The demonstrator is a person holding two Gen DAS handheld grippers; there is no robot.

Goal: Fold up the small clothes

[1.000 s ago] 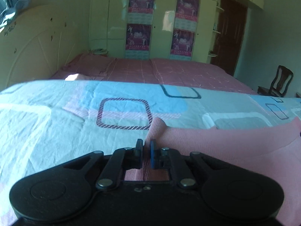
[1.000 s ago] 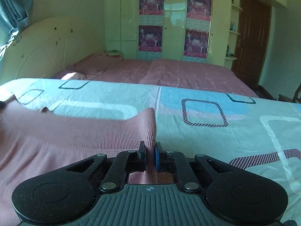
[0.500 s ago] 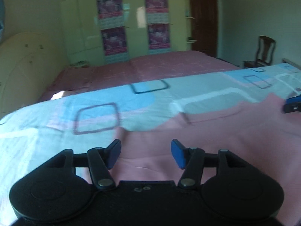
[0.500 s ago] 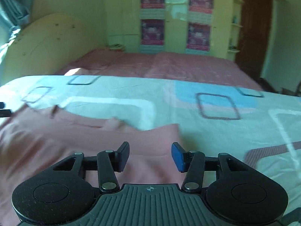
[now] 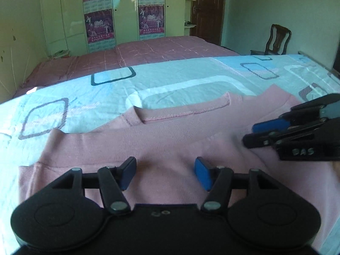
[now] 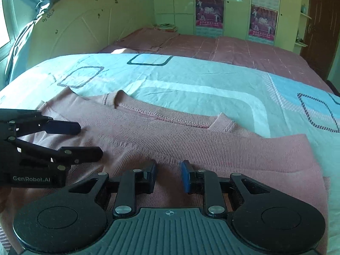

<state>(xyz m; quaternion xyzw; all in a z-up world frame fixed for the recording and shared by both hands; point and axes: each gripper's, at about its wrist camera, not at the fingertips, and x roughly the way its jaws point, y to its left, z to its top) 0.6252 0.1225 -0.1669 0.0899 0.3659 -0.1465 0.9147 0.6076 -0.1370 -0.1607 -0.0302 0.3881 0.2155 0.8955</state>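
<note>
A pink knit top [image 5: 170,136] lies flat on the patterned sheet, neckline [image 5: 182,112] toward the far side. It also shows in the right wrist view [image 6: 212,144]. My left gripper [image 5: 164,175] is open and empty just above the top's near part. My right gripper [image 6: 169,175] is open and empty over the top's middle. Each gripper shows in the other's view: the right one [image 5: 250,133] at the right edge, the left one [image 6: 89,140] at the left edge. Both hover close together over the cloth.
The top lies on a light blue and white sheet with square patterns [image 5: 112,78]. Behind it is a bed with a pink cover [image 6: 233,48], a headboard [image 6: 70,27], wardrobes with posters [image 5: 99,21], a door and a wooden chair [image 5: 278,40].
Both grippers were shut on edges of the pink top a second ago. They have opened, let go, and swung inward over the top, which now lies flat.
</note>
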